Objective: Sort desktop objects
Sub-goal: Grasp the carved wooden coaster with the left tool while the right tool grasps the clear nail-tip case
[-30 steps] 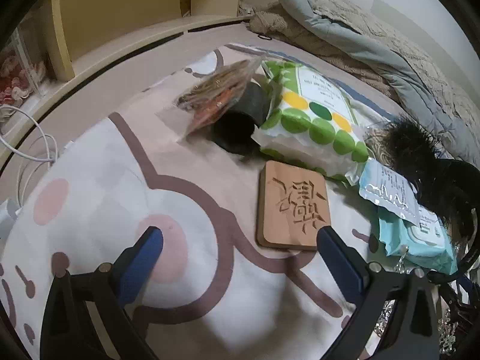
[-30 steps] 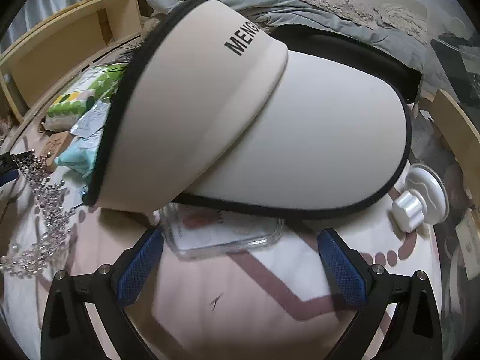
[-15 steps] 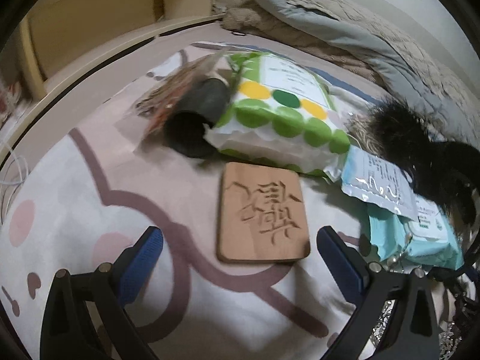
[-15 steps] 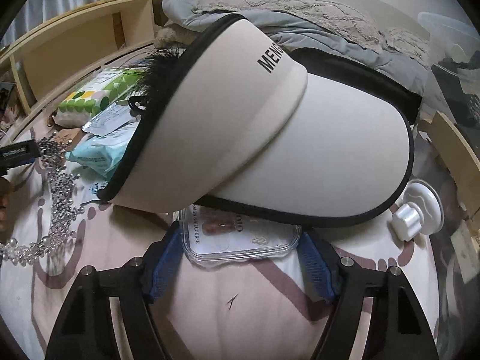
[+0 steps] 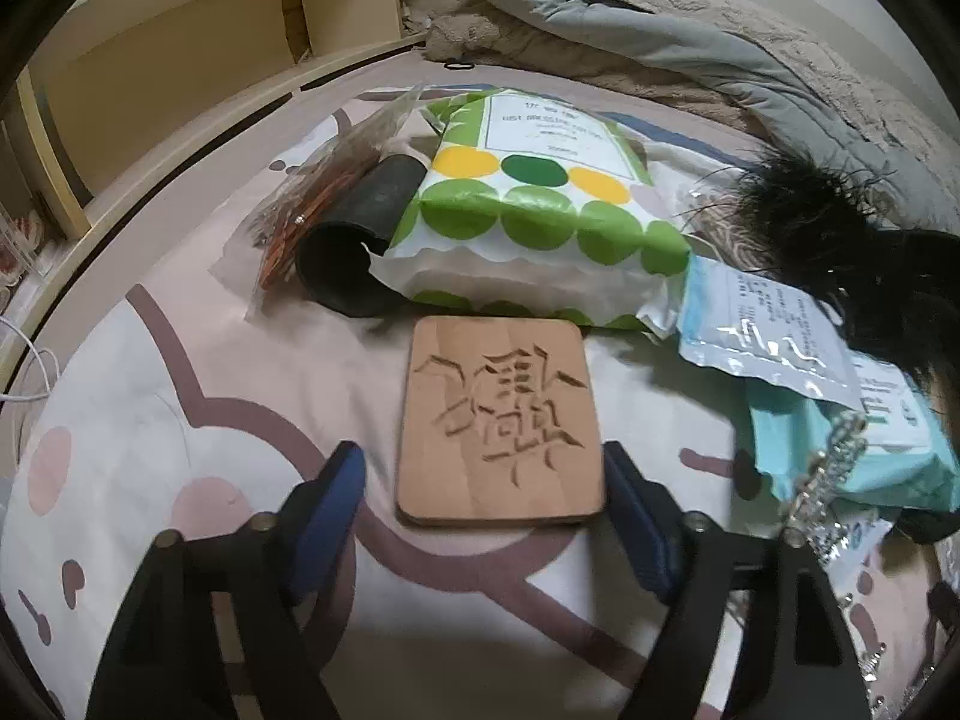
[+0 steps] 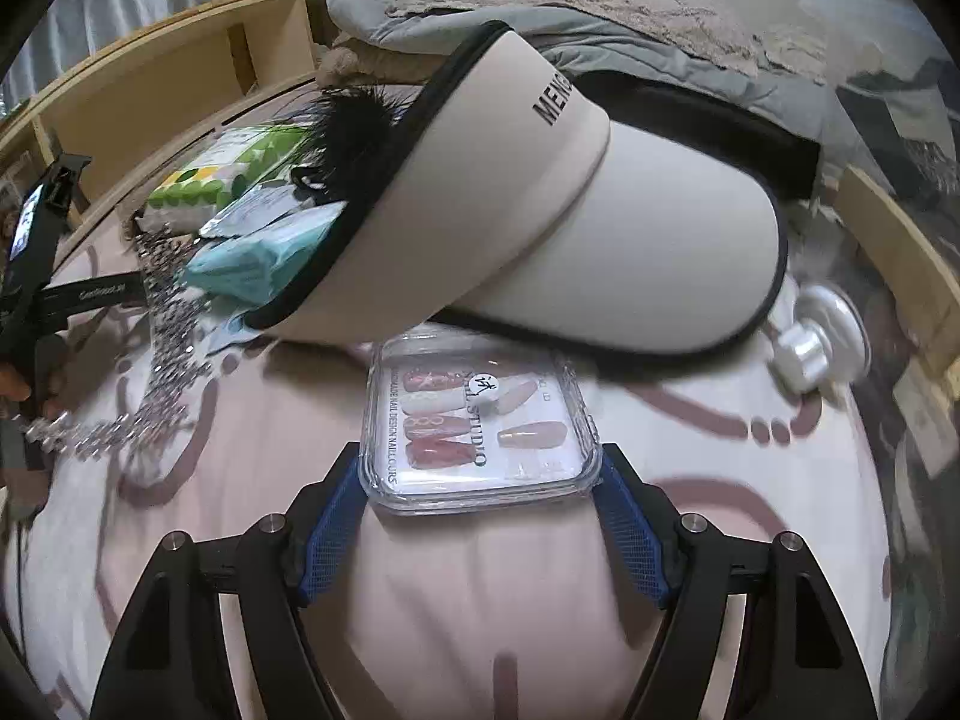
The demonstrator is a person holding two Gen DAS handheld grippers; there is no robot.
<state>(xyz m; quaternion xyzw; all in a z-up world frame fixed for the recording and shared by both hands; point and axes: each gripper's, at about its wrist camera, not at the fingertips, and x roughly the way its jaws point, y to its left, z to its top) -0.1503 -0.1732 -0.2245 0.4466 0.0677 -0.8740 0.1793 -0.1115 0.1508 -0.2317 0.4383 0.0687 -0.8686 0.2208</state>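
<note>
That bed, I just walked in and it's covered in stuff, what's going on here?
A person is sorting it with two hand-held grippers. The left hand-held gripper is closing around a carved wooden coaster; whether its pads touch yet is unclear. The right hand-held gripper is clamped on a clear nail box tucked partly under a beige visor.

Visor (image 6: pixel 540 222) covers the far end of the nail box (image 6: pixel 480 420) on my right view; its logo cuts off after "MENC". Teal wipes pack (image 6: pixel 264 252) and black feather thing (image 6: pixel 354 126) run under the visor band, extent hidden. Left view: black tube (image 5: pixel 360 240) tucked partly behind the green-dot pack (image 5: pixel 528 204); pack label print too small to read. Bead chain (image 5: pixel 828 474) runs off the frame's lower right. Shelf (image 5: pixel 180 60) contents at left edge cut off, blurred.
</note>
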